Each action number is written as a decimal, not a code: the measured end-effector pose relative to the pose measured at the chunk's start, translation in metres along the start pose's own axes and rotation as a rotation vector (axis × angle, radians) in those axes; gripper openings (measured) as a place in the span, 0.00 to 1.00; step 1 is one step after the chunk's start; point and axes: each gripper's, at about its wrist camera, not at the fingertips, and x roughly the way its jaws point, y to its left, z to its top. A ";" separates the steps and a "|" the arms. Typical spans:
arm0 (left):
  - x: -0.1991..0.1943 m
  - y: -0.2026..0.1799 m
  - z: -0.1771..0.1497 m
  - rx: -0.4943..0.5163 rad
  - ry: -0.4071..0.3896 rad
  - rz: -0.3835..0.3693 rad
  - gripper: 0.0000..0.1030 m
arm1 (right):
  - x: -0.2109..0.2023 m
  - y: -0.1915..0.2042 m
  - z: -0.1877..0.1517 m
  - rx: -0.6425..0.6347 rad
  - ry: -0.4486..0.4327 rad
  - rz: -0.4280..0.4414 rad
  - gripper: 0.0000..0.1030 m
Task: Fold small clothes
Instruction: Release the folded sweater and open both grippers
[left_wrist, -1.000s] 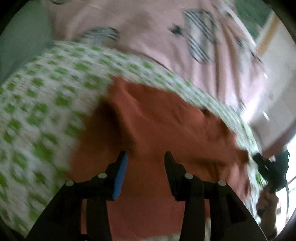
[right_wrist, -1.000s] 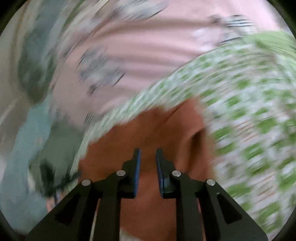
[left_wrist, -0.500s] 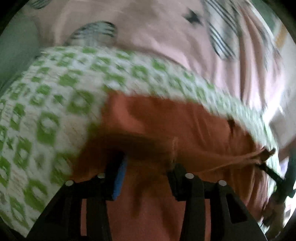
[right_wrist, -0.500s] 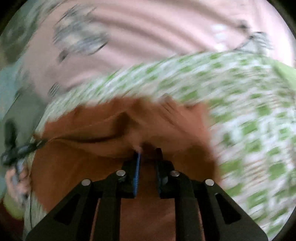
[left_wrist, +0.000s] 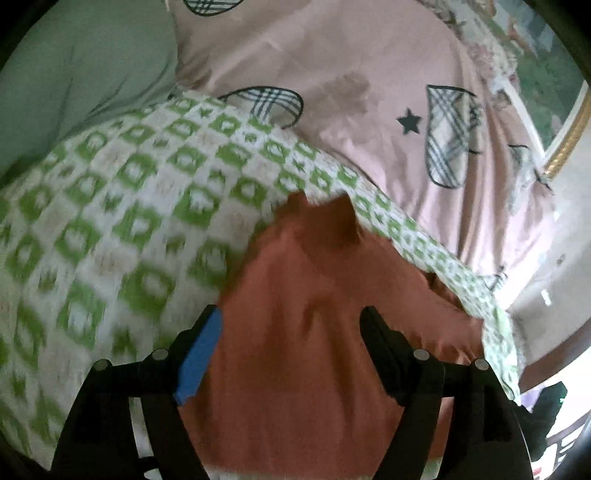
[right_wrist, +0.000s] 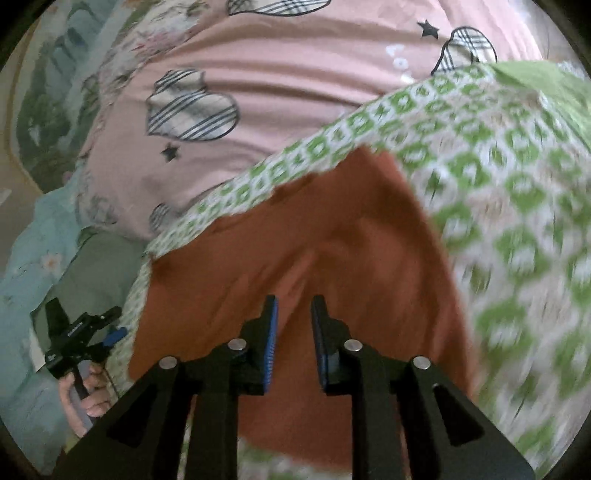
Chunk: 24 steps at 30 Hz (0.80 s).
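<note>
A small rust-orange garment (left_wrist: 314, 314) lies folded on a green-and-white patterned cloth (left_wrist: 129, 221). It also shows in the right wrist view (right_wrist: 314, 251), on the same cloth (right_wrist: 517, 221). My left gripper (left_wrist: 291, 325) hangs above it, open wide and empty. My right gripper (right_wrist: 293, 310) hangs above its near part with a narrow gap between the fingers and nothing in it. The left gripper also shows at the left edge of the right wrist view (right_wrist: 83, 336), held in a hand.
A pink sheet with plaid hearts and stars (left_wrist: 369, 92) lies beyond the patterned cloth, also in the right wrist view (right_wrist: 258, 92). A grey-green cloth (left_wrist: 74, 74) is at the far left. A gold-framed edge (left_wrist: 569, 133) is at the far right.
Both grippers let go of the orange garment's raised fold and pulled back. The garment now lies flatter, folded over on itself. The left gripper has opened wider.
</note>
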 end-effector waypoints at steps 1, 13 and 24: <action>-0.010 0.000 -0.011 -0.008 -0.002 -0.006 0.75 | -0.002 0.003 -0.009 0.010 0.004 0.016 0.30; -0.050 0.005 -0.128 -0.141 0.111 -0.134 0.75 | -0.026 0.026 -0.066 0.031 0.062 0.073 0.39; -0.050 0.018 -0.136 -0.207 0.100 -0.124 0.76 | -0.030 0.032 -0.081 0.025 0.092 0.079 0.46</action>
